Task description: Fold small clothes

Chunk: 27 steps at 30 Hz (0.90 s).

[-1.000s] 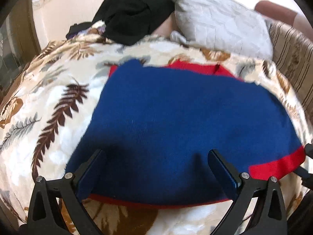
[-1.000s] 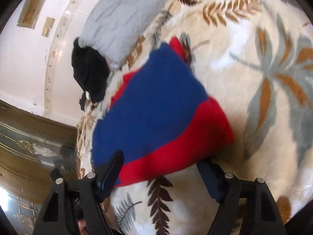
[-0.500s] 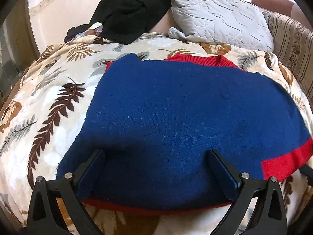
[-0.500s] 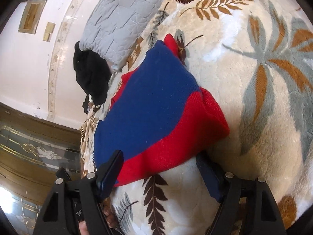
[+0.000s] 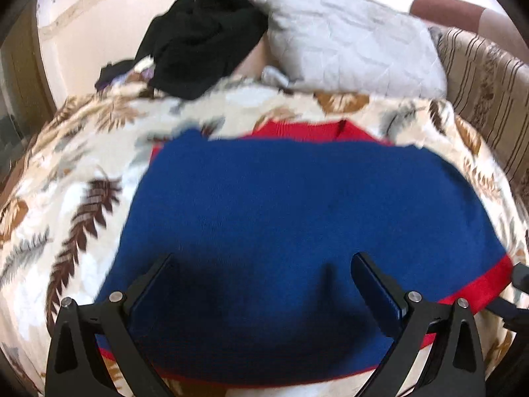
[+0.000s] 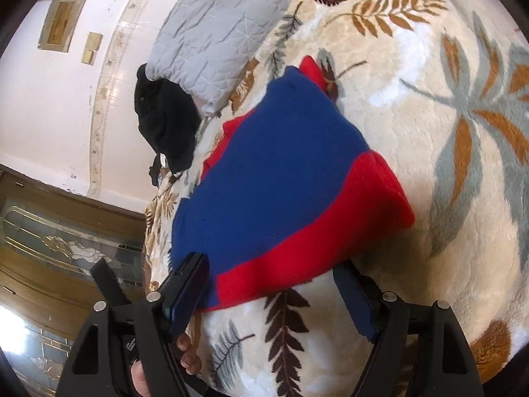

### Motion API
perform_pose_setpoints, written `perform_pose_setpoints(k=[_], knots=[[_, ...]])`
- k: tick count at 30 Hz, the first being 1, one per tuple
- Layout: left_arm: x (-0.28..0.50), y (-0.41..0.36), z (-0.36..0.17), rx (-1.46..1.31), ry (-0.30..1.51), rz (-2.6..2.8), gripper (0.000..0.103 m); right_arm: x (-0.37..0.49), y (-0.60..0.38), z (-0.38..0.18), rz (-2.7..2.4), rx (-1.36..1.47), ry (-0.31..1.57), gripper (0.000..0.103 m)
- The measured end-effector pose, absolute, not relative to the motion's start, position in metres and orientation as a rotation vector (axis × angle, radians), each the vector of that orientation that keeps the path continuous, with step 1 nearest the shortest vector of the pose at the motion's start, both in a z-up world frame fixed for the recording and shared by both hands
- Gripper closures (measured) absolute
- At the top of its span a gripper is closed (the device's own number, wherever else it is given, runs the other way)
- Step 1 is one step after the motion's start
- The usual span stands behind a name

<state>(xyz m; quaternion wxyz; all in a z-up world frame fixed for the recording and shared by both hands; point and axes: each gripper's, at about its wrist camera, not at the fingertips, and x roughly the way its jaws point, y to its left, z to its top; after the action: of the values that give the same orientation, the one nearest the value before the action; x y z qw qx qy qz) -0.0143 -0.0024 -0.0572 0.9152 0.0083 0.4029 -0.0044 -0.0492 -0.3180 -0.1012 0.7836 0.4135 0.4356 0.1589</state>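
Garment: a blue sweater [image 5: 297,225] with red trim is laid flat on the leaf-print blanket [image 5: 66,198], already doubled over, with a red layer showing under its far edge.
Position: it lies in the near middle of the bed; a grey pillow [image 5: 347,43] and a black heap of clothes [image 5: 201,36] lie well beyond it.
Long axis: in the left wrist view it runs left to right; the red band [image 6: 314,238] marks the right end.
Left gripper [image 5: 264,284]: spread wide over the near blue edge, nothing pinched.
Right gripper [image 6: 271,294]: also wide, its fingers straddling the red band's near edge, no cloth clamped.
Step in hand: judged to be a mid-fold pause, with both claws set at the near hem for a new grasp.
Next move: the near edge would need to be pinched at both points, lifted together and carried over, evenly, so that the knit is not skewed.
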Motion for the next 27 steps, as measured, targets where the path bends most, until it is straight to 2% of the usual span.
perform_pose_setpoints(k=[3,7,16,19,27], knots=[[-0.003,-0.005,-0.058,0.001,0.838,-0.015,0.000,-0.038,-0.317,-0.103,0.322,0.881,0.946,0.022],[0.014,-0.012,-0.090,0.039,0.945,-0.017,0.000,-0.031,-0.318,-0.117,0.309,0.930,0.971,0.022],[0.009,-0.008,-0.074,-0.002,0.873,-0.019,0.000,-0.028,-0.319,-0.117,0.315,0.922,0.971,0.022],[0.017,-0.009,-0.090,0.013,0.937,-0.026,0.000,-0.029,-0.317,-0.116,0.309,0.913,0.970,0.022],[0.012,-0.012,-0.090,0.034,0.902,-0.031,0.000,-0.024,-0.312,-0.109,0.313,0.871,0.963,0.021]])
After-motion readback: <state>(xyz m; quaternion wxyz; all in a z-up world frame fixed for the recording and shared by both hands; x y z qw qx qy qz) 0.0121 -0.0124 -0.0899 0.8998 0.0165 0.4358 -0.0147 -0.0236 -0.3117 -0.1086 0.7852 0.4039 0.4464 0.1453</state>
